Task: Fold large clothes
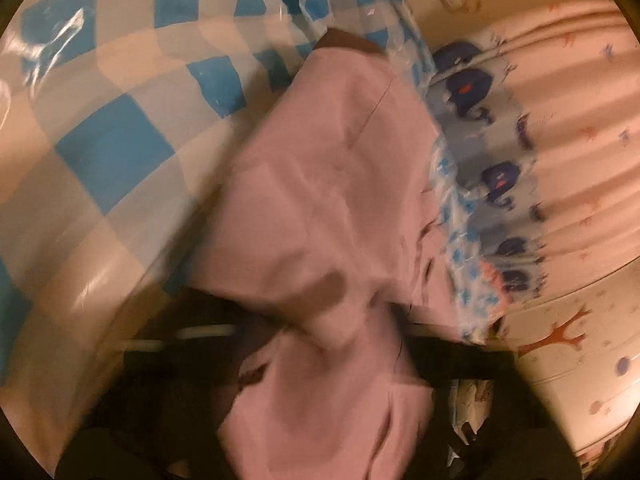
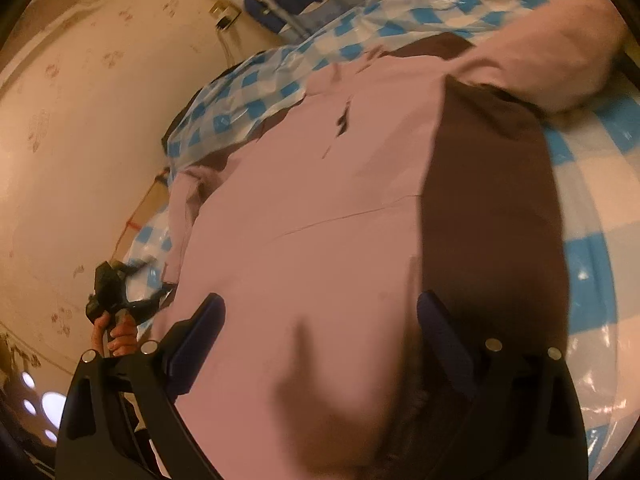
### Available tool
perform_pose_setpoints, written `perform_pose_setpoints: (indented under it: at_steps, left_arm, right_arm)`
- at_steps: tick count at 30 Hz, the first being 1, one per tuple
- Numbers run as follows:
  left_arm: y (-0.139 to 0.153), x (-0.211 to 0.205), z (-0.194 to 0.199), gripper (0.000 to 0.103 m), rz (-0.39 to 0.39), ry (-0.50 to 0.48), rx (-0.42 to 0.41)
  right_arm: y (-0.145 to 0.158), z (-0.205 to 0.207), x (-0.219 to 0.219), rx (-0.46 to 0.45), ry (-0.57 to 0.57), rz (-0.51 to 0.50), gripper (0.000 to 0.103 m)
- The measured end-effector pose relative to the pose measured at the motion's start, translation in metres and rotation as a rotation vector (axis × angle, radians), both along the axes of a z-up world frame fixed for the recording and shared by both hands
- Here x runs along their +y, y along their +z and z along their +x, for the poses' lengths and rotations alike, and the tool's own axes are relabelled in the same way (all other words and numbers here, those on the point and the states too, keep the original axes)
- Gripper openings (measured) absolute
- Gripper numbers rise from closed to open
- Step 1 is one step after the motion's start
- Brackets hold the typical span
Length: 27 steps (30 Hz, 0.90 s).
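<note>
A large pink garment (image 2: 312,184) with a dark brown panel (image 2: 488,208) lies spread on the blue-and-white checked table cover (image 2: 588,256). My right gripper (image 2: 320,316) hovers low over it, open, with its dark fingers (image 2: 204,328) wide apart and cloth below them. In the right wrist view my left gripper (image 2: 120,292), held by a hand (image 2: 118,334), sits at the garment's left edge. In the left wrist view the pink garment (image 1: 320,184) bunches over the fingers and hides them; the gripper is shut on that cloth.
A patterned curtain (image 1: 568,128) hangs beyond the table's edge, and a printed wall (image 2: 80,128) with a socket (image 2: 226,14) is behind. The shiny plastic cover (image 1: 100,128) stretches left of the garment. Dark objects (image 1: 472,408) lie below the table edge.
</note>
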<state>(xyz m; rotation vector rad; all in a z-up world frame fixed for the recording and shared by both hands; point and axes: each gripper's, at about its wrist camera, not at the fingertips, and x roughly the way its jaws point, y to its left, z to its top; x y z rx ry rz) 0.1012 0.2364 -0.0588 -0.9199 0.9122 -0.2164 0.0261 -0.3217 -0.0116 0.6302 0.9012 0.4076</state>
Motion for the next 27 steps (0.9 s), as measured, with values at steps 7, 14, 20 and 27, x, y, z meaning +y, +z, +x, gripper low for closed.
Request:
perform_pose_setpoints:
  at_steps: [7,14,20,27]
  left_arm:
    - [0.064,0.019,0.011,0.002,0.189,0.105,-0.110]
    - [0.138,0.067,0.000,0.002,0.352,0.204,-0.268]
    - [0.238,0.090,0.049,0.002,0.989,0.323,-0.412]
    - [0.196,0.199,0.167,0.010,1.158,0.360,0.081]
  right_arm:
    - [-0.014,-0.004,-0.011,0.016,-0.014,0.053,0.093]
    - [-0.018,-0.006,-0.015,0.022,-0.023,0.075,0.093]
    - [-0.022,-0.008,-0.018,0.023,-0.023,0.094,0.094]
    - [-0.024,-0.007,-0.015,0.029,-0.003,0.066,0.096]
